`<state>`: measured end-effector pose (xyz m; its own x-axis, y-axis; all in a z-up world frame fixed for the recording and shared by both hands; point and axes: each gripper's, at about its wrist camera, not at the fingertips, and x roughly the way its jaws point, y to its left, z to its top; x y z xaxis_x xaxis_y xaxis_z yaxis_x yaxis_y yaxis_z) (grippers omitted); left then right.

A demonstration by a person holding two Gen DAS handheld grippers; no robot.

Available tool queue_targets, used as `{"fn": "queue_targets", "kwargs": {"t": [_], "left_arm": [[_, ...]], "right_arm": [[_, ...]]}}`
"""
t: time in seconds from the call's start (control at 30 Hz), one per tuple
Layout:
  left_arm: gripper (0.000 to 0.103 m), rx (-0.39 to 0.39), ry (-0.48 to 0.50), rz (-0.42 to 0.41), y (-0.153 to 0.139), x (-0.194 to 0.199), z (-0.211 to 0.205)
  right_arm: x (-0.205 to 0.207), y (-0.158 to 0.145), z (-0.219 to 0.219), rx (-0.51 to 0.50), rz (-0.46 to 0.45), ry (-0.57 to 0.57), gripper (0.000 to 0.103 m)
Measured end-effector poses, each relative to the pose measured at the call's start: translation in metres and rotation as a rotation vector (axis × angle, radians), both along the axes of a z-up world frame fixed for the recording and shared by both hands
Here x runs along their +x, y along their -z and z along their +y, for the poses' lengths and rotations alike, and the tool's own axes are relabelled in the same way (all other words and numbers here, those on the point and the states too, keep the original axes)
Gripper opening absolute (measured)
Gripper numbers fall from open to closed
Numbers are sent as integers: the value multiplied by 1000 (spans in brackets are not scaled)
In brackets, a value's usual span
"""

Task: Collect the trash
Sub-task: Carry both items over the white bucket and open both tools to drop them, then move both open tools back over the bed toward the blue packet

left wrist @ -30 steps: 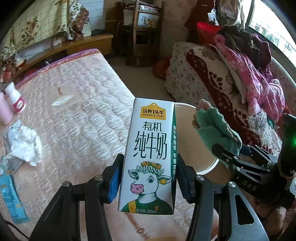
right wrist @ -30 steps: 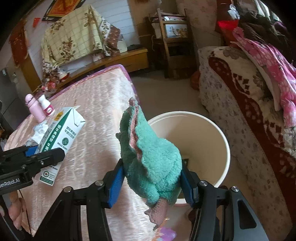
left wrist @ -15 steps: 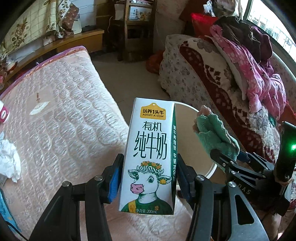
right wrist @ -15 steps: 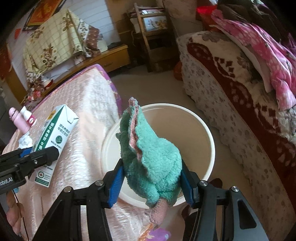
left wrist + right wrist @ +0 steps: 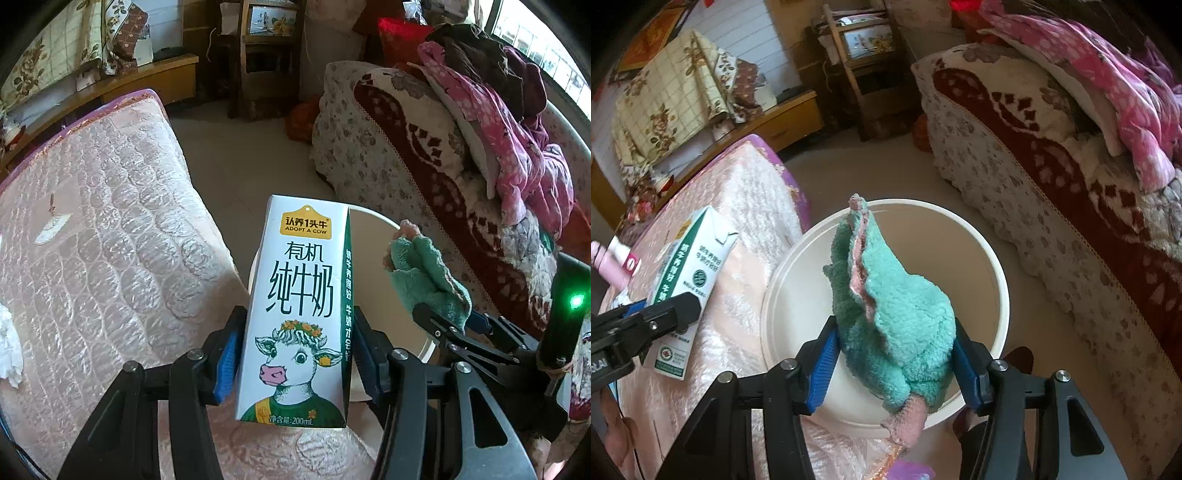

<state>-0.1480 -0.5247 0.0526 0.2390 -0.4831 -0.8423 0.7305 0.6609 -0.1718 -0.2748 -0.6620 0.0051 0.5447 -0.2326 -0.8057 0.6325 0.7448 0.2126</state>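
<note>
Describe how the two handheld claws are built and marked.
Both the left claw and the right claw are black, angular linkage frames with silver pivot screws and ribbed blue pads on the fingers. In the left wrist view, the right claw's body carries a lit green light. White lettering marks the left claw's side.

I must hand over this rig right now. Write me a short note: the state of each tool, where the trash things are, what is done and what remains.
Left tool: shut on the milk carton, held upright beside the bucket, over the edge of the pink mattress.
Right tool: the green cloth is between its pads, above the bucket mouth; its jaws have just been opening a little.
Done: both items picked up and brought to the bucket. The visible part of the bucket looks empty.
Left: drop the cloth, then the carton. White crumpled paper and pink bottles remain on the mattress.
</note>
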Motion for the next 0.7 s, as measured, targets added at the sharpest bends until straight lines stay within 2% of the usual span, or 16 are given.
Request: {"fn": "queue_targets", "kwargs": {"t": [0.07,0.13,0.17,0.43,0.7], "left_arm": [[57,-12,3,18,1,2,-1],[68,-28,-2,41,1,5,1],[69,-33,-6,40,1,5,1],[69,-17,-17,10,0,3,9],[69,-13,-32,-27,-6,0,31]], "right_arm": [[1,2,-3,14,-8,9,67],[1,2,-5,13,-13,30,73],[0,2,-6,11,-18,39,73],[-3,9,-3,31,-3,36,73],[-1,8,8,10,13,7,73]]}}
